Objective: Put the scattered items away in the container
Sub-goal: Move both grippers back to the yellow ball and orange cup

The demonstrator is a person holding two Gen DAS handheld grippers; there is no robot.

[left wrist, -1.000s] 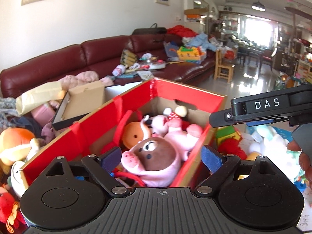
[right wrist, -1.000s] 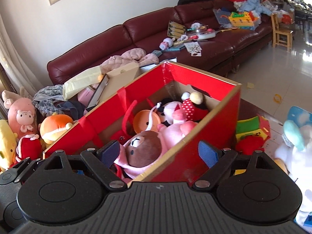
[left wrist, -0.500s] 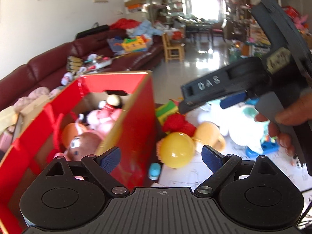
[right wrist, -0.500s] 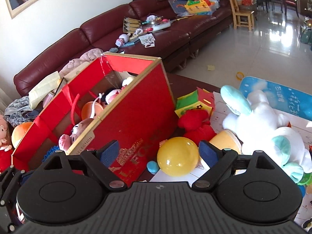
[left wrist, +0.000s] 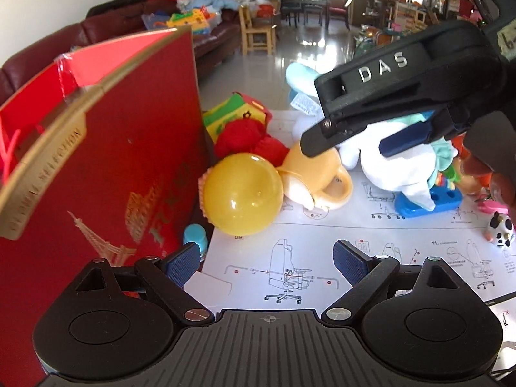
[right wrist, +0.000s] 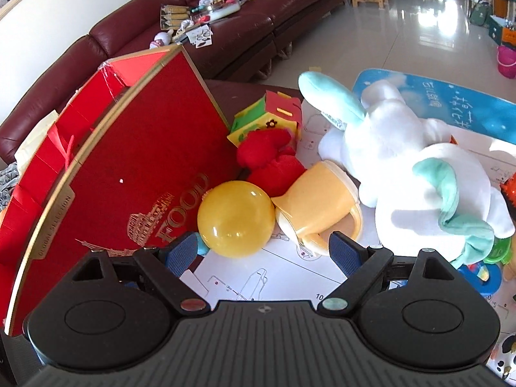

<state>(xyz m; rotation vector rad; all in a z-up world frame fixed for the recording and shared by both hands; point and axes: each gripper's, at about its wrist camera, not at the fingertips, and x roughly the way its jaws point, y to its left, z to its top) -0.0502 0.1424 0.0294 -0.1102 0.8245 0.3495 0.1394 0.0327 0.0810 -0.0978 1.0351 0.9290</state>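
A: Left wrist view first: dominated by the red box [left wrist: 113, 161], standing upright at left, gold print on its near wall, open top turned out of sight.

B: Same on the right wrist view. Then the instruction sheet [left wrist: 316, 235], spread flat beside the box, carrying most of the loose toys.

A: Next down, the white plush [right wrist: 419, 177] with teal ears, lying on the sheet, well right of the box.

B: Then the yellow ball [right wrist: 237, 219], touching the box wall or just beside it. Hard to tell from here.

A: Pressed against the ball's right side, the yellow mug [right wrist: 319, 209], tipped over, handle toward the camera.

B: Behind both, the red plush [right wrist: 271, 158], leaning on a green-and-red soft cube [right wrist: 267, 119].

A: Smallest, a pale blue piece [left wrist: 195, 237] tucked at the box's foot, under the ball.

B: And the tongs?

A: Left gripper [left wrist: 266, 258] spread wide, holding nothing, hovering over the sheet short of the ball. Right gripper [right wrist: 262, 251] likewise parted and empty, ball and mug framed between its blue pads [right wrist: 343, 253].
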